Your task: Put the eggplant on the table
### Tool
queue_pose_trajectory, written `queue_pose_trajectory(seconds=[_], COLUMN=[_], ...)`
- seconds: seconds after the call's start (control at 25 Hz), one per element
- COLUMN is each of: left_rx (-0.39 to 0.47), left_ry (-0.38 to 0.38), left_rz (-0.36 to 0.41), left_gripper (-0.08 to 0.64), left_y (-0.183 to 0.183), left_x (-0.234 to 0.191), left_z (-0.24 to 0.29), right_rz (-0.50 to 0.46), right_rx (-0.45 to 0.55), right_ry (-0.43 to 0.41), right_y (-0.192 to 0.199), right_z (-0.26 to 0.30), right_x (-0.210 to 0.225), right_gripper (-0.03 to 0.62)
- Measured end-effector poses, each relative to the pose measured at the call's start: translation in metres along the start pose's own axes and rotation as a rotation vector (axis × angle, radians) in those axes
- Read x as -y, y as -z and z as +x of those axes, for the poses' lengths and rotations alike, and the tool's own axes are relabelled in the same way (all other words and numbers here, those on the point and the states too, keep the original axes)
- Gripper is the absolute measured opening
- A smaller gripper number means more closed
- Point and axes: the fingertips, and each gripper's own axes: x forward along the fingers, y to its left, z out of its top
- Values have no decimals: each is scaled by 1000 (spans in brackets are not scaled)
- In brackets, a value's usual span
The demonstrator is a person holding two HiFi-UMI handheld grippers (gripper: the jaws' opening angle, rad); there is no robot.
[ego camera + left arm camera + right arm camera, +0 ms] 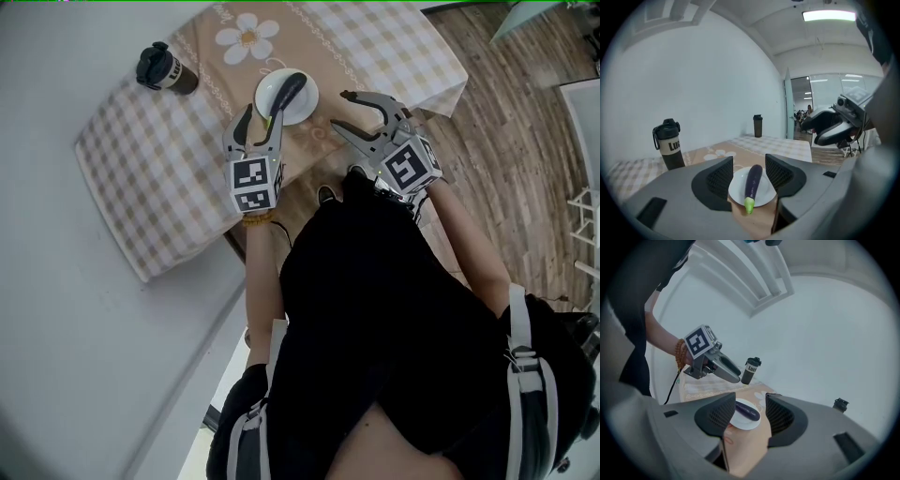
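A dark purple eggplant (287, 92) with a green stem lies on a small white plate (305, 106) on the checked tablecloth (169, 178). My left gripper (261, 120) hovers just in front of the plate, open and holding nothing. In the left gripper view the eggplant (753, 182) and plate (738, 190) show below and beyond the left gripper (749, 165). My right gripper (340, 110) stands open to the right of the plate. In the right gripper view its spread jaws frame the eggplant (746, 411) on the plate (740, 422), with the left gripper (717, 364) above.
A black lidded bottle (164, 68) stands at the table's far left, and a second black bottle (757, 125) stands at the table's far end. Wooden floor (506, 141) lies right of the table. The person's black clothing fills the lower head view.
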Motion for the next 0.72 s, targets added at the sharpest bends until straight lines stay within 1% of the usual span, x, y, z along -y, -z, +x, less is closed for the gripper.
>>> queue_pose_trajectory(seconds=[0.08,0.24,0.28,0.32,0.4,0.48,0.6,0.72], left_rx=[39,122,144,162,183,199,235,263], left_ry=[-11,-38,-43,-47,-58,-75,-106,-119], left_rz=[-15,-23,-29,-36,-41,-36,-32,-18], left_gripper=[229,228,205,199,199,199,179,179], left_y=[-18,-39,-45,-50,-58,-62,-72,-84], left_x=[-4,-13,-15,-16,-19,-21,-27,-27], left_z=[-12,-22,-26,-30,-38,-46,-56,-67], right_rz=[-10,-31,-36,-42,-50,-55,-74,-86], right_rx=[10,24,30,36,51,67,86,116], right_ry=[-9,-16,-16,-16,-17,-20,-18,-23], right_y=[-8,-11,-14,-18,-26,-34,-45,-59], right_z=[1,12,14,15,18,20,22,23], right_x=[1,5,6,7,9,9,12,15], right_gripper=[210,210,210,210,210,210,210,210])
